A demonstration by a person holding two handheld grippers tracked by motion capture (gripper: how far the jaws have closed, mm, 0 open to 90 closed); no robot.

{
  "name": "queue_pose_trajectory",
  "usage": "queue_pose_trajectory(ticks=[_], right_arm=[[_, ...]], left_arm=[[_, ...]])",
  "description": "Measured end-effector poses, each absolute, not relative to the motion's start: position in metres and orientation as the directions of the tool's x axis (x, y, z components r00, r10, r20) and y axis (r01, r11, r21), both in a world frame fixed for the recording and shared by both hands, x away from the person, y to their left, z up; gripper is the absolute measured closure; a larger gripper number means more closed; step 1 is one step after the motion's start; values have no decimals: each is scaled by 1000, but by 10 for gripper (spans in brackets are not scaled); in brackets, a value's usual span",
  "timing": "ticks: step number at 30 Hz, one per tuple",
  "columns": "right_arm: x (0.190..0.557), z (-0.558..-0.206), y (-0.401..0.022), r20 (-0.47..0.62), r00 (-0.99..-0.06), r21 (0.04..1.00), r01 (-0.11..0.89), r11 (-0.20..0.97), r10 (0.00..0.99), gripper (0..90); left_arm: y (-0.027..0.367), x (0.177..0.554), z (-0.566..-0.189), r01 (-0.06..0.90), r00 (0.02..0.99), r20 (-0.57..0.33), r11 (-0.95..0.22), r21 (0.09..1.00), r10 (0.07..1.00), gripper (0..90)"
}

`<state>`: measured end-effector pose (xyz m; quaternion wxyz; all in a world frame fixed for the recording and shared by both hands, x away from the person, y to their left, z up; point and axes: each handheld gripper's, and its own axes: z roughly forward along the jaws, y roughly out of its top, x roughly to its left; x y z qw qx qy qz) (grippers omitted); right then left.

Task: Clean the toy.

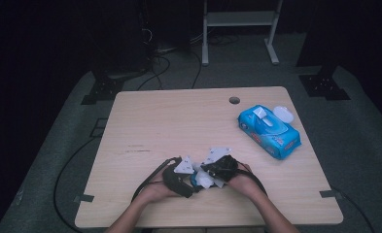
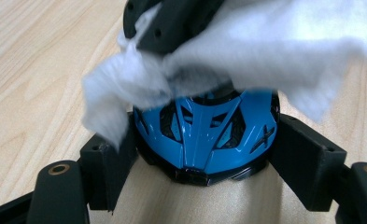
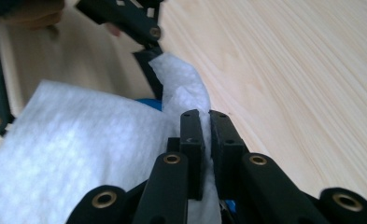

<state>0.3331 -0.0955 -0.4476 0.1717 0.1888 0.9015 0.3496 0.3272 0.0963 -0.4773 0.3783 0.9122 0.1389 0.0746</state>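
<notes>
The left gripper (image 2: 202, 154) clamps a blue toy helmet (image 2: 207, 135) between its jaws, near the table's (image 1: 145, 126) front edge. The right gripper (image 3: 207, 140) has its jaws together on a white wipe (image 3: 78, 149), which lies over the helmet. The wipes pack (image 1: 269, 127) lies well apart at the right, and the table between stays bare.

The toy car (image 2: 204, 135) is bright blue with black vents and black trim. The wipe (image 2: 265, 51) over it is plain white with a faint woven texture. The wipe pack (image 1: 269, 131) is blue with a white lid. The tabletop (image 1: 154, 121) shows pale wood grain. Both grippers' fingers (image 3: 193, 140) are matte black.
</notes>
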Motion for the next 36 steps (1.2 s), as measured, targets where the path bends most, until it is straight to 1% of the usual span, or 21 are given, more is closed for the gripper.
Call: queue_pose_trajectory(ticks=[1, 3, 4, 8, 12, 13, 15, 20, 23, 26, 31, 33, 36], right_arm=[[334, -448, -97, -154, -870, 704, 236, 670, 469, 843], [332, -448, -93, -145, -877, 707, 233, 668, 458, 843], [329, -451, -83, -142, -890, 706, 216, 675, 434, 843], [326, -451, -75, -169, -898, 697, 182, 693, 406, 843], [333, -448, -99, -162, -871, 702, 229, 674, 465, 843], [333, -448, -99, -162, -871, 702, 229, 674, 465, 843], [337, -446, -116, -138, -853, 710, 269, 651, 504, 843], [339, -447, -134, -137, -835, 702, 298, 647, 534, 843], [338, -448, -144, -114, -828, 713, 316, 626, 549, 843], [335, -447, -142, -135, -824, 708, 308, 636, 550, 842], [334, -446, -129, -113, -846, 728, 286, 622, 521, 842], [333, -448, -124, -110, -851, 732, 281, 621, 514, 842], [332, -448, -121, -115, -851, 736, 273, 620, 512, 842]], left_arm=[[96, 327, -477, 198, 950, 30, -675, 711, 310, 251], [96, 327, -477, 200, 950, 28, -674, 711, 311, 250], [97, 327, -477, 204, 950, 24, -674, 711, 312, 250], [96, 327, -477, 204, 949, 26, -673, 711, 315, 250], [96, 327, -477, 199, 950, 28, -674, 712, 310, 250], [96, 327, -477, 199, 951, 27, -673, 712, 309, 250], [96, 328, -477, 194, 951, 32, -675, 712, 308, 250], [96, 327, -477, 196, 951, 31, -675, 712, 309, 250], [97, 329, -478, 207, 950, 18, -670, 713, 312, 254], [97, 329, -478, 208, 950, 17, -671, 712, 313, 254], [96, 329, -477, 205, 949, 23, -673, 710, 313, 254], [93, 325, -477, 167, 950, 70, -682, 712, 306, 245], [90, 325, -476, 161, 948, 82, -685, 710, 308, 244]])
